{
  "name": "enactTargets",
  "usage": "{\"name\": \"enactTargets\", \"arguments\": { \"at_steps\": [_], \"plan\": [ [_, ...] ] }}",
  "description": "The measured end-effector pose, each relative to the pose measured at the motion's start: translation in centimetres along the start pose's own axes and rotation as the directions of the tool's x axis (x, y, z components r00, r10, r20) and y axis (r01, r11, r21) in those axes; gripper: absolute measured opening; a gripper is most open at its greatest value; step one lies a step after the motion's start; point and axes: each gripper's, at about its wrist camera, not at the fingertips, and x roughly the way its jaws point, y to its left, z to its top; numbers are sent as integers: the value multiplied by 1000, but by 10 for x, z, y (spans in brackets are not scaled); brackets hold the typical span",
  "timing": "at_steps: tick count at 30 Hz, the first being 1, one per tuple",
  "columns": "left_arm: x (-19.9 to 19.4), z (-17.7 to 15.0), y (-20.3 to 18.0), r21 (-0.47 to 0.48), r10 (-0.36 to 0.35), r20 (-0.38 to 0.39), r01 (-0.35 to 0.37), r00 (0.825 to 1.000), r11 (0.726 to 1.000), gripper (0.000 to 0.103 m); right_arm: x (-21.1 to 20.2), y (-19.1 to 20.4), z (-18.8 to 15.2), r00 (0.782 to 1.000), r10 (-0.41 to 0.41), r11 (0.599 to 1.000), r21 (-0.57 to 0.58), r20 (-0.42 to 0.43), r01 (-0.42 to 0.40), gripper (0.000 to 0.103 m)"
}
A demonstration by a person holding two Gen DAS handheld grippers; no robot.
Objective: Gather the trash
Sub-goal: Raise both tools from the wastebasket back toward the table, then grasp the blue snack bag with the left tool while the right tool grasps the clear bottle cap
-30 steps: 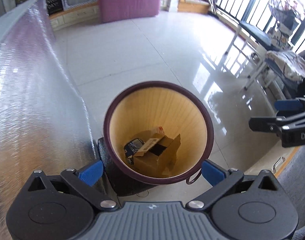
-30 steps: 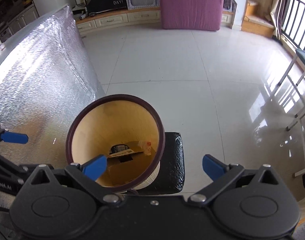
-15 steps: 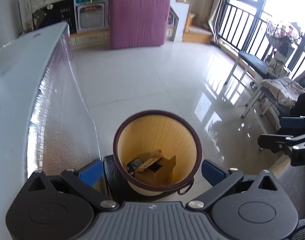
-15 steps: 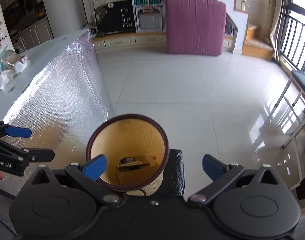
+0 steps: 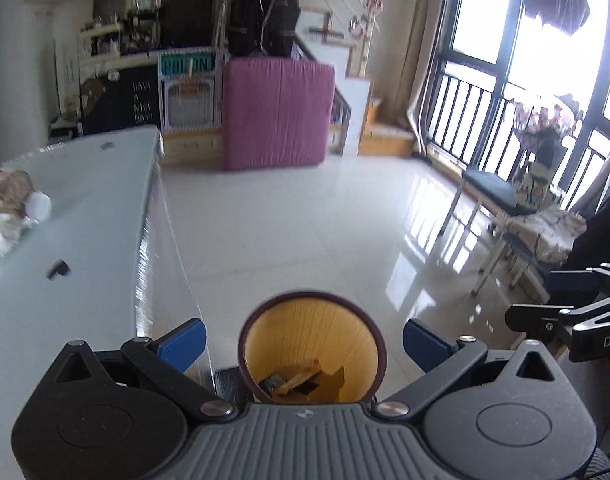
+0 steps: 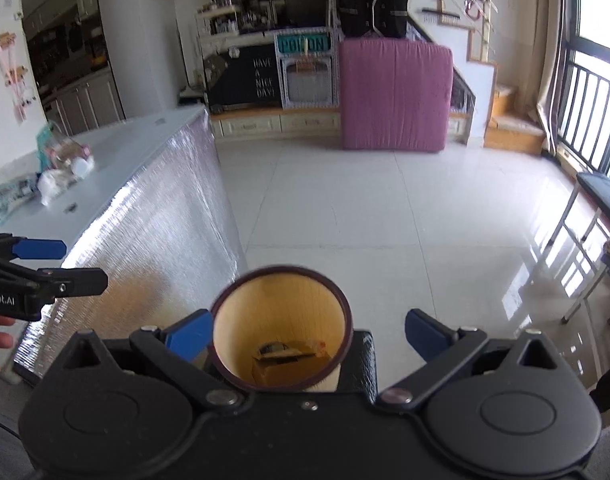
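Two grippers hang side by side above a round bin (image 5: 311, 344) that stands on the pale tiled floor (image 5: 325, 216), both with jaws spread wide and nothing between them. Seen from the left gripper (image 5: 304, 340), the bin's dark rim sits between the two blue fingertips (image 5: 184, 340) without touching either. From the right gripper (image 6: 307, 334) the bin (image 6: 281, 320) lies toward the left finger, whose tip overlaps the rim in the picture; whether they touch cannot be told. Cardboard scraps (image 5: 305, 380) and a dark wrapper lie at the bottom of the bin, just visible past each gripper body.

A black padded stool (image 6: 359, 364) stands just beside the bin on its right. The table (image 6: 117, 168), its side wrapped in shiny foil, runs along the left, its near corner close to the bin. More trash (image 6: 61, 168) sits on the table top well back from that edge: crumpled white paper, a clear bag and a printed packet. Ahead, the floor lies open as far as a pink mattress (image 6: 395, 96) propped upright; to the right, chair legs (image 5: 501, 252) and a bench stand by the railed window.

Both grippers point forward and slightly down, level with each other, the left one's fingers showing at the left border of the right view
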Motion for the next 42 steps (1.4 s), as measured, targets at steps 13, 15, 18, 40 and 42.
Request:
{"name": "enactTargets", "arguments": {
  "at_steps": [13,15,18,40,42],
  "plan": [
    [-79,-5,80,-63,110,194,-100,975,993,103,-18,64,18,979,82,997,-7,185,-82,103],
    [-88,-9,100,-76,142,206,-128,968,989,103,-13,79,21,976,97,995,-16,195,-96,103],
    [-97,-17,129,-113,180,211,-159,961,981,103,-3,104,25,965,136,991,-29,225,-133,103],
    [-38,-8,338,-862,434,281,27,856,505,103,90,240,90,874,344,938,-171,342,-303,103],
    [-26,-15,350,-898,462,265,43,846,437,103,103,246,100,863,368,929,-183,346,-323,103]
  ]
}}
